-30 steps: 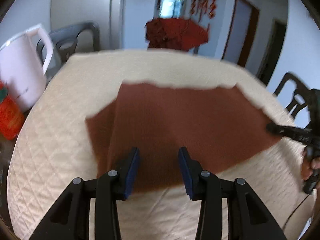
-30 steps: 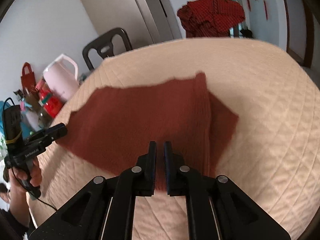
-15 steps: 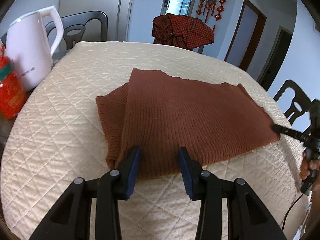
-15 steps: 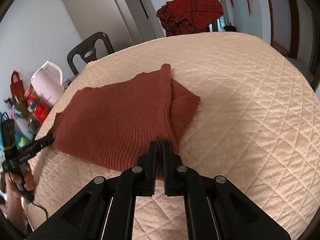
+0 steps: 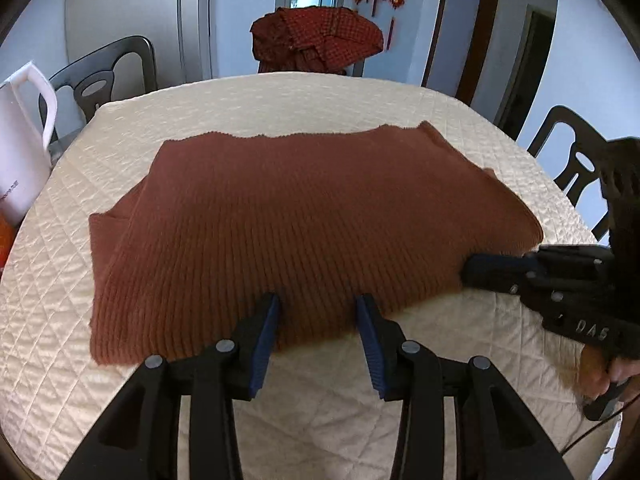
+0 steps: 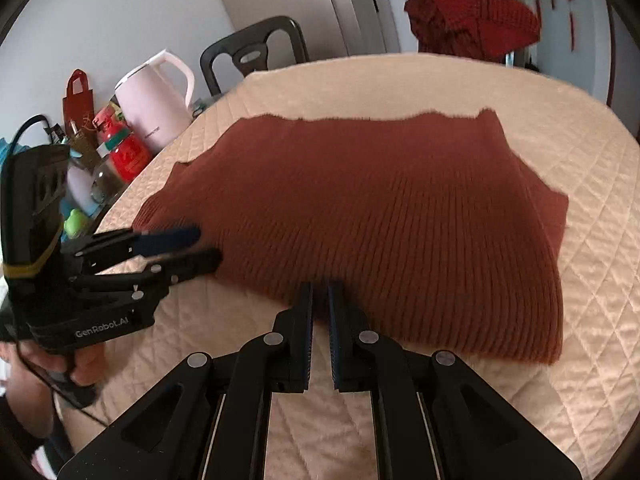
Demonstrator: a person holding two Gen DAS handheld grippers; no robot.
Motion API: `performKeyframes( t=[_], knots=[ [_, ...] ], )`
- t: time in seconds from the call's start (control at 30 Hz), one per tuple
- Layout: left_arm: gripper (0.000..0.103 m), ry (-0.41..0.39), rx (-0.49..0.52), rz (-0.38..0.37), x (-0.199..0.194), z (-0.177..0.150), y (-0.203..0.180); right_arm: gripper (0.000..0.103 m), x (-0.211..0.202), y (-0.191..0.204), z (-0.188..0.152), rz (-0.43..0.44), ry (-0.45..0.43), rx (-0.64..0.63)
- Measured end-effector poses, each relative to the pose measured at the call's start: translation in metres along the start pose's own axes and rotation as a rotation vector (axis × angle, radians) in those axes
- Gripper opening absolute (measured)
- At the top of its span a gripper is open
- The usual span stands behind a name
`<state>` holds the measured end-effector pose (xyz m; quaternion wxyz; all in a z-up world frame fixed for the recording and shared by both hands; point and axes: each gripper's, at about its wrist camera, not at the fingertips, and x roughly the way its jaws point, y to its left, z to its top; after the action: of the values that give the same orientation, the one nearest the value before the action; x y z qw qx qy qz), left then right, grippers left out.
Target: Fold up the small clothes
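The sweater (image 5: 312, 224) lies folded across mid-frame on the quilt (image 5: 280, 96). The left gripper (image 5: 316, 312) straddles its near hem, jaws half open; the right gripper (image 6: 319, 300) stands nearly closed at that hem. Grip both layers evenly, then fold away squarely.

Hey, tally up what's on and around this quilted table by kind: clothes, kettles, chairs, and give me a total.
Clothes: 2, the rust-brown ribbed knit garment on the table and the red checked garment heaped behind it.
Kettles: 1, the pale pink electric kettle.
Chairs: 2, dark chair and dark chair.
Total: 5.
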<state>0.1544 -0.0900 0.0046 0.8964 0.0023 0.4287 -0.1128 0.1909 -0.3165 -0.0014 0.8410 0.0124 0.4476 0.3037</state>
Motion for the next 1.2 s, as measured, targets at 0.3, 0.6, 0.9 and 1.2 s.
performKeyframes(
  t=[0.3, 0.6, 0.9, 1.2],
  knots=[
    [0.043, -0.001, -0.037, -0.093, 0.009, 0.012, -0.014, 0.007, 0.01, 0.006, 0.006, 0.004, -0.003, -0.004],
    [0.043, -0.071, -0.027, 0.045, -0.015, -0.001, 0.001, 0.008, -0.03, -0.032, -0.005, -0.069, -0.094, 0.084],
    [0.043, -0.066, -0.15, 0.106, -0.021, -0.016, 0.04, 0.009, -0.039, -0.056, -0.012, -0.056, -0.115, 0.181],
    [0.043, -0.07, -0.191, 0.126, -0.026, -0.02, 0.056, 0.009, -0.04, -0.071, -0.015, -0.059, -0.121, 0.246]
  ],
)
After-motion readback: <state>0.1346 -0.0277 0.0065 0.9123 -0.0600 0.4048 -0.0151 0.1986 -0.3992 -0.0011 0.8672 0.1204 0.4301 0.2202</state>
